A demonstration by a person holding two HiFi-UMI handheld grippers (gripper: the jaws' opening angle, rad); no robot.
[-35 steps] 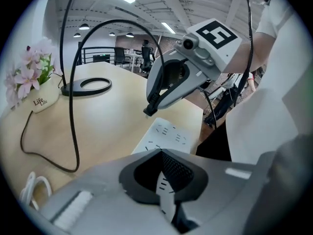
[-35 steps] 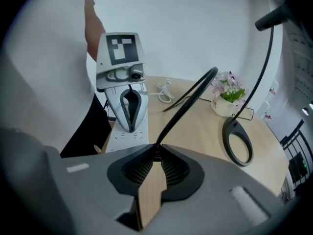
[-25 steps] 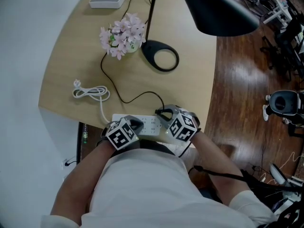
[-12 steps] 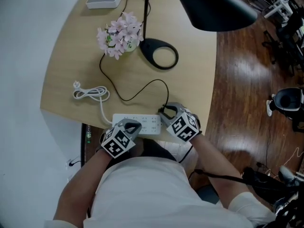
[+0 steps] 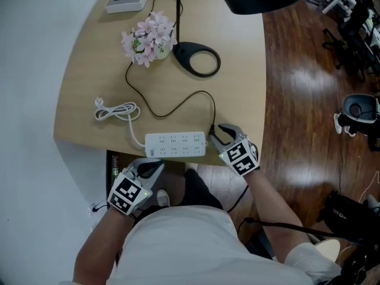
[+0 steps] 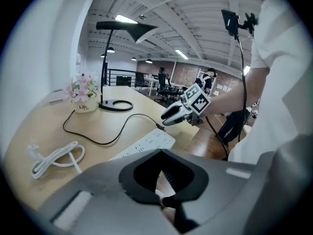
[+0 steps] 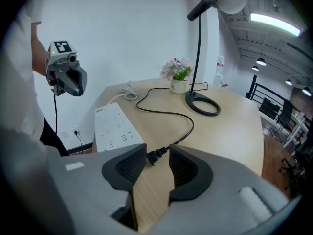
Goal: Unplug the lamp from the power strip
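Observation:
The white power strip (image 5: 176,145) lies along the near edge of the table (image 5: 237,100). The black lamp (image 5: 197,59) stands at the back, and its black cord (image 5: 178,107) loops forward to the plug (image 5: 212,129). That plug (image 7: 154,155) is out of the strip and lies on the wood between the jaws of my right gripper (image 7: 157,156). These jaws are opening and the pads are not pressing on it. My left gripper (image 5: 155,166) is shut on nothing, off the table's near edge, below the strip (image 6: 146,145).
A coiled white cable (image 5: 116,111) lies left of the strip. A pot of pink flowers (image 5: 147,37) and a small white box (image 5: 126,0) stand at the back. Right of the table is wooden floor (image 5: 303,100) with office chairs.
The plug has come out of the strip and moved right with my right gripper, whose jaws have since parted. My left gripper has left the strip and drawn back off the table edge.

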